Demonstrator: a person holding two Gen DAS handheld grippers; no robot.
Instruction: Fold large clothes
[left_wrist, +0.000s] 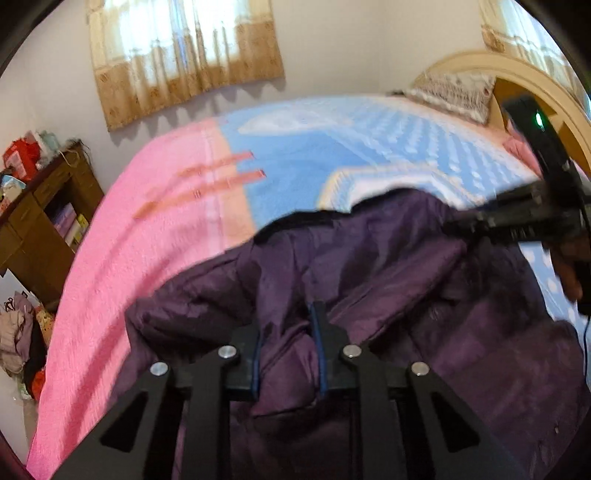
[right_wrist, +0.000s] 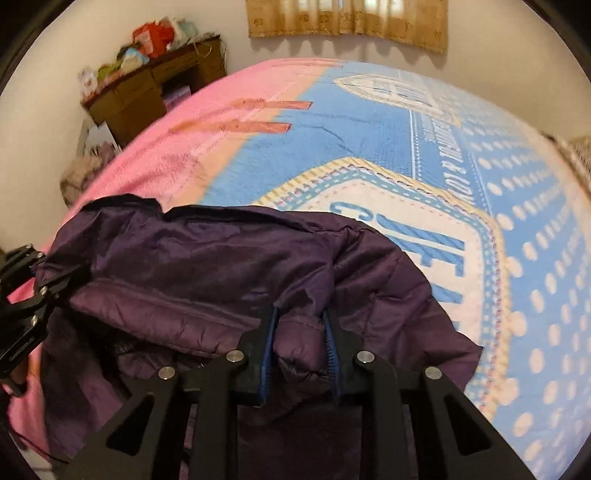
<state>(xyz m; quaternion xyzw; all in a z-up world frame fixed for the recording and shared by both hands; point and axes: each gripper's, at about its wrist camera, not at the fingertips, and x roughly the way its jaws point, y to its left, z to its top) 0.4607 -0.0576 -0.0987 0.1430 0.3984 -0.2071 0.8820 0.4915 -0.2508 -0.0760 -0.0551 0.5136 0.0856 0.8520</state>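
Observation:
A dark purple padded jacket (left_wrist: 388, 266) lies bunched on the near side of a bed covered by a pink and blue blanket (left_wrist: 155, 221). My left gripper (left_wrist: 288, 332) is shut on a fold of the jacket, with purple fabric pinched between its blue pads. In the right wrist view the jacket (right_wrist: 221, 258) spreads leftward, and my right gripper (right_wrist: 300, 332) is shut on a thick quilted edge of it. The right gripper (left_wrist: 517, 218) also shows at the jacket's far right side, held by a hand. The left gripper (right_wrist: 33, 280) grips the jacket's left end.
The blanket (right_wrist: 369, 122) stretches away bare beyond the jacket. A pillow (left_wrist: 454, 92) rests against a curved headboard (left_wrist: 517, 70) at the far right. A cluttered wooden desk (left_wrist: 40, 221) stands left of the bed, with a clothes pile (left_wrist: 18, 332) on the floor. Curtains (left_wrist: 184, 55) hang behind.

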